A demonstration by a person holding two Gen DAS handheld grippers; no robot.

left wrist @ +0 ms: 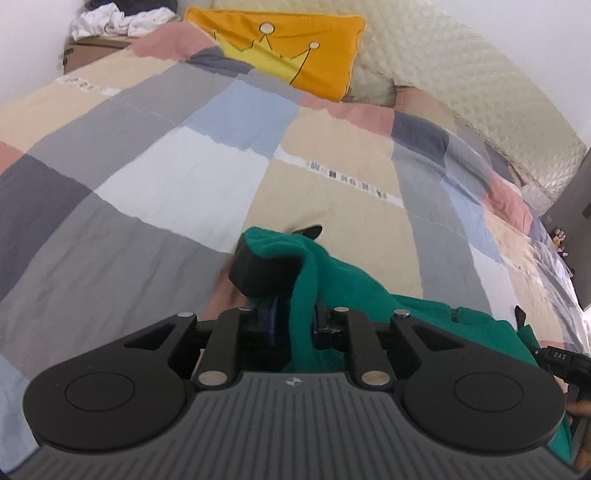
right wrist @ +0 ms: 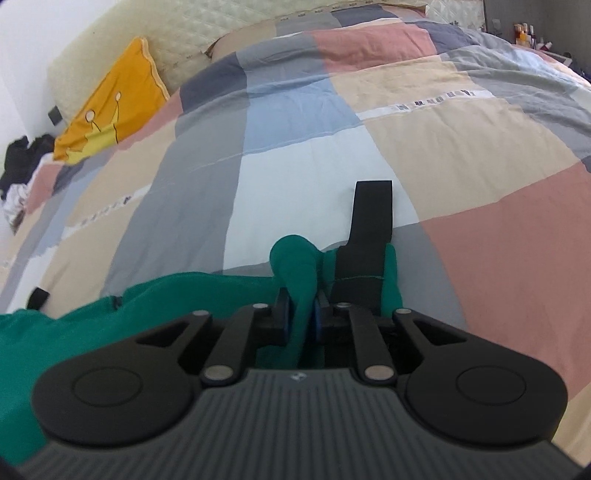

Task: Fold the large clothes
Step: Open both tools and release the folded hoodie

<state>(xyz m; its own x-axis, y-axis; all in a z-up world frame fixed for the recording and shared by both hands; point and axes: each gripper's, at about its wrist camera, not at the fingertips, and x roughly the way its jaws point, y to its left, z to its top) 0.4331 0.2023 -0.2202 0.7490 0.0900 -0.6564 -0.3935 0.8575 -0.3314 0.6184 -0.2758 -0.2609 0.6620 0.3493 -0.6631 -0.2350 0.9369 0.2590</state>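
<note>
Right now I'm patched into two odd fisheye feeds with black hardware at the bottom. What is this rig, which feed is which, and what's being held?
No robot arm here: a person carries two handheld grippers, each with its own camera looking along its fingers. One feed shows the left gripper, the other the right gripper. Both have bunched folds of one green garment between their fingers, above a patchwork duvet on a bed. A yellow crown pillow leans at the headboard, and crumpled clothes lie beyond the bed.

One green fabric garment (left wrist: 340, 280) lies on one bed under a patchwork quilt (left wrist: 155, 158). One orange crown-printed cushion (left wrist: 295, 48) sits at the head edge. Two black hand-held grippers: left (left wrist: 291, 258), right (right wrist: 325, 254).
</note>
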